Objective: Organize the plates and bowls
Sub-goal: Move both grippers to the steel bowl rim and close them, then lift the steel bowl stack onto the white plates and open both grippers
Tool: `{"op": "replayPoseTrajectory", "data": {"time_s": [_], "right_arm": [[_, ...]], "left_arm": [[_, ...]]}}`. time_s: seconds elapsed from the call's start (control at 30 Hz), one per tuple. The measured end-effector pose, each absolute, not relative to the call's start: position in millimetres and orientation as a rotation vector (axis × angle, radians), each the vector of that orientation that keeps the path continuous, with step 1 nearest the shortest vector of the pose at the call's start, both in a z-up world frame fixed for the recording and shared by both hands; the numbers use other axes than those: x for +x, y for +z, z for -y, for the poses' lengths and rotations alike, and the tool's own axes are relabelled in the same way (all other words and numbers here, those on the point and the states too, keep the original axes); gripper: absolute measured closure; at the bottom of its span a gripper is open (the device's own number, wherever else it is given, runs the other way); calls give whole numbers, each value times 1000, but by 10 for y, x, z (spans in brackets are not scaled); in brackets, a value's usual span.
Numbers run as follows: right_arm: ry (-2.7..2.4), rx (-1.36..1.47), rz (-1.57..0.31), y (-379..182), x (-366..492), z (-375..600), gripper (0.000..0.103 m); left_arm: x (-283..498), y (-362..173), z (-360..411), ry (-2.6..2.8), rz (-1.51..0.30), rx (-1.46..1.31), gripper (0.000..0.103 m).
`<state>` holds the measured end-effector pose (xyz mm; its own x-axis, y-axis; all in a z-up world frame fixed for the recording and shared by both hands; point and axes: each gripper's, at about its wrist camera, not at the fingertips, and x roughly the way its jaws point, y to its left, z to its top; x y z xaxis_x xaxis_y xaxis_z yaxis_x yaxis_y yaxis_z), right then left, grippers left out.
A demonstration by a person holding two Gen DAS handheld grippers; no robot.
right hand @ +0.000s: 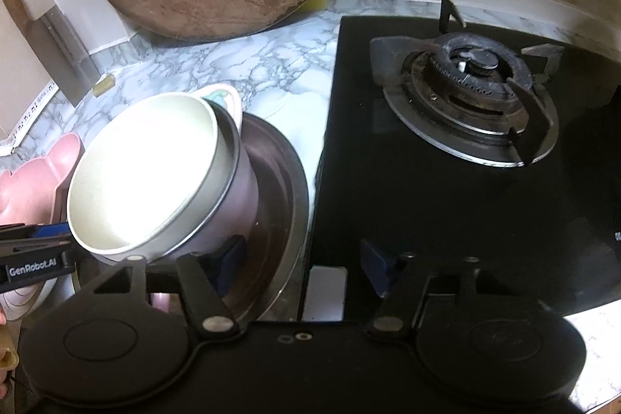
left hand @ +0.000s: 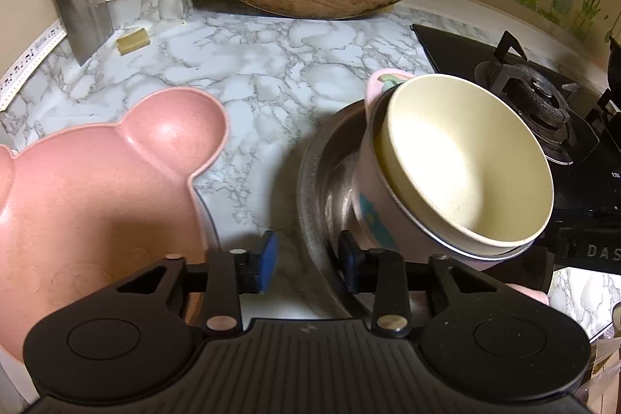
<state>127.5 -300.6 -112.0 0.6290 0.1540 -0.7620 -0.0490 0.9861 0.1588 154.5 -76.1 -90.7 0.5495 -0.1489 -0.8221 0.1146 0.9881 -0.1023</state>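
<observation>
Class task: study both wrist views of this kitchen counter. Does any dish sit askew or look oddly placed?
Yes. The cream bowl nests in a pink cup that leans tilted inside the steel bowl, not flat and upright.

1. A cream bowl (right hand: 143, 173) sits tilted inside a pink metal-rimmed bowl (right hand: 233, 204), both in a steel basin (right hand: 287, 189), near left.
2. The right gripper (right hand: 299, 266) straddles the basin's rim, pads apart.
3. A gas burner (right hand: 469, 99) lies far right.

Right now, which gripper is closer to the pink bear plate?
Left. The left gripper sits just beside the pink bear plate; the right gripper is across the steel bowl, by the stove.
</observation>
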Motion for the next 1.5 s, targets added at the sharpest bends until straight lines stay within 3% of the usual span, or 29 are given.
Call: {"op": "replayPoseTrajectory", "data": {"time_s": [0.2,0.47,0.67,1.07,1.5], "right_arm": [[120,119,-891,-1133,1324,2954,59],[125,81,-886,-1108,1314,2859,78],[104,10,-868,-1098,1255,2792,83],[106,20,-837,-927,1102,2743,84],[137,-2,-733,-449,802,2535,84]], "left_arm": [[1574,-897,818,-162,-976,-27,86],[1554,-893,862,-155,-969,3,86],[1514,-847,891,-156,-943,34,86],[1410,-716,768,-175,-948,-3,87],[1175,-203,482,-182,-862,-39,87]]}}
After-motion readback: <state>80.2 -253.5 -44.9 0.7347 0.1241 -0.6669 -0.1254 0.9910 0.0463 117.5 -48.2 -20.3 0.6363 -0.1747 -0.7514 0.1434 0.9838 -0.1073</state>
